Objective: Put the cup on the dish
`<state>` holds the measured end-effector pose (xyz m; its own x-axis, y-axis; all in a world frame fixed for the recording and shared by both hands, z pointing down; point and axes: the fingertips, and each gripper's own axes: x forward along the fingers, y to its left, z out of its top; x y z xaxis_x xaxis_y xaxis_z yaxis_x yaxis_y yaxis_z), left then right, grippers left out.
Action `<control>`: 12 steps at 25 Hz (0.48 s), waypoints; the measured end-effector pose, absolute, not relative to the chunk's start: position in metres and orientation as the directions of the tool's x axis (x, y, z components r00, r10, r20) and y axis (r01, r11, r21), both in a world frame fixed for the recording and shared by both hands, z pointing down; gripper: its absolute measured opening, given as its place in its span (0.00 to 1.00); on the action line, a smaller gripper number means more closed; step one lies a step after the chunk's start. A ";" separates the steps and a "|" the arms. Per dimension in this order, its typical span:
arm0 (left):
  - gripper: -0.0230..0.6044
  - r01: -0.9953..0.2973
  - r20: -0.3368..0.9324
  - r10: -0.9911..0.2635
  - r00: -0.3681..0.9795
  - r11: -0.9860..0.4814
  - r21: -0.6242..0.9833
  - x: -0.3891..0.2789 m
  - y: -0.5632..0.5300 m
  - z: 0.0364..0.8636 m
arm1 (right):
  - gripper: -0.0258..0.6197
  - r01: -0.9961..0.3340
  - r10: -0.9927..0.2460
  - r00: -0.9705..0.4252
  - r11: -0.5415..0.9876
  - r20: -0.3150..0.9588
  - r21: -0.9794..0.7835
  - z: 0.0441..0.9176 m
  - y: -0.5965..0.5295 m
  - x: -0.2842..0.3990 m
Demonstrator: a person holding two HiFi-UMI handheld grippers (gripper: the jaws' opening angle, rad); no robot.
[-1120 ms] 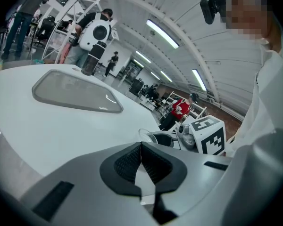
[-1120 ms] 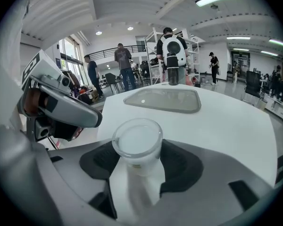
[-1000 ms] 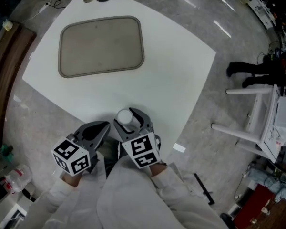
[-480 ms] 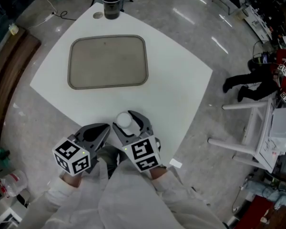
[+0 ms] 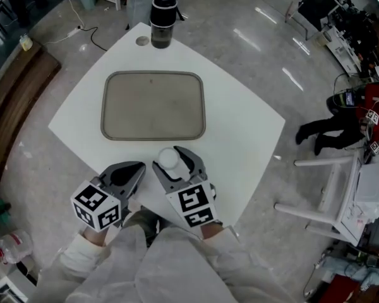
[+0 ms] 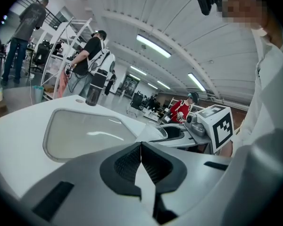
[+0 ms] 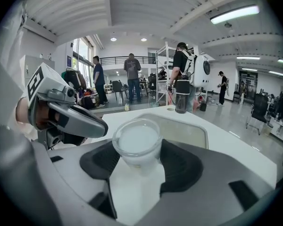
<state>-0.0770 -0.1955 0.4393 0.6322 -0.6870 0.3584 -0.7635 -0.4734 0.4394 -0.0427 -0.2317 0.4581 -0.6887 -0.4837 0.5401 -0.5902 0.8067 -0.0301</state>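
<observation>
A small clear cup [image 5: 168, 157] with a milky white inside sits between the jaws of my right gripper [image 5: 172, 163], over the near part of the white table [image 5: 240, 100]. In the right gripper view the dark pads [image 7: 181, 164] press on both sides of the cup [image 7: 137, 142]. The dish is a grey-brown rounded tray [image 5: 153, 106], lying bare just beyond the cup. My left gripper [image 5: 134, 171] is beside the right one, to its left, and holds nothing. Its pads meet in the left gripper view [image 6: 141, 147].
A dark bottle [image 5: 163, 19] stands at the table's far corner behind the tray, next to a small round disc [image 5: 142, 41]. A white frame [image 5: 341, 188] stands on the floor at the right. People stand beyond the table and at the right.
Both grippers, the right one with the cup in it, have come forward over the table. The gap between the cup and the tray's near edge has shrunk.
</observation>
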 end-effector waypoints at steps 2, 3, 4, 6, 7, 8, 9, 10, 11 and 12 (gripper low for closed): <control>0.05 -0.775 0.356 -0.702 0.617 -0.463 0.430 -0.087 -0.205 0.437 | 0.46 -0.588 -0.485 -0.687 0.809 0.542 -0.022 0.456 -0.241 -0.050; 0.05 -0.779 0.354 -0.708 0.611 -0.458 0.428 -0.092 -0.210 0.436 | 0.46 -0.587 -0.486 -0.686 0.809 0.542 -0.019 0.455 -0.247 -0.054; 0.05 -0.782 0.350 -0.714 0.606 -0.454 0.427 -0.096 -0.215 0.435 | 0.46 -0.586 -0.486 -0.686 0.810 0.541 -0.015 0.455 -0.253 -0.057; 0.05 -0.787 0.345 -0.725 0.596 -0.443 0.430 -0.103 -0.225 0.436 | 0.46 -0.585 -0.489 -0.686 0.811 0.539 -0.008 0.456 -0.266 -0.064; 0.05 -0.789 0.341 -0.731 0.592 -0.436 0.433 -0.106 -0.230 0.437 | 0.46 -0.585 -0.492 -0.686 0.811 0.536 -0.004 0.456 -0.272 -0.067; 0.05 -0.791 0.338 -0.736 0.587 -0.431 0.436 -0.109 -0.235 0.437 | 0.46 -0.585 -0.495 -0.687 0.811 0.532 -0.001 0.455 -0.279 -0.071; 0.05 -0.792 0.336 -0.740 0.583 -0.425 0.437 -0.113 -0.239 0.437 | 0.46 -0.586 -0.497 -0.688 0.810 0.528 -0.001 0.454 -0.286 -0.074; 0.05 -0.794 0.336 -0.743 0.579 -0.421 0.438 -0.116 -0.244 0.438 | 0.46 -0.588 -0.499 -0.690 0.809 0.524 -0.004 0.454 -0.293 -0.078; 0.05 -0.797 0.336 -0.746 0.575 -0.418 0.437 -0.119 -0.248 0.439 | 0.46 -0.590 -0.501 -0.691 0.808 0.521 -0.006 0.454 -0.300 -0.081; 0.05 -0.799 0.338 -0.748 0.572 -0.415 0.435 -0.122 -0.252 0.440 | 0.46 -0.592 -0.502 -0.692 0.806 0.519 -0.009 0.455 -0.306 -0.084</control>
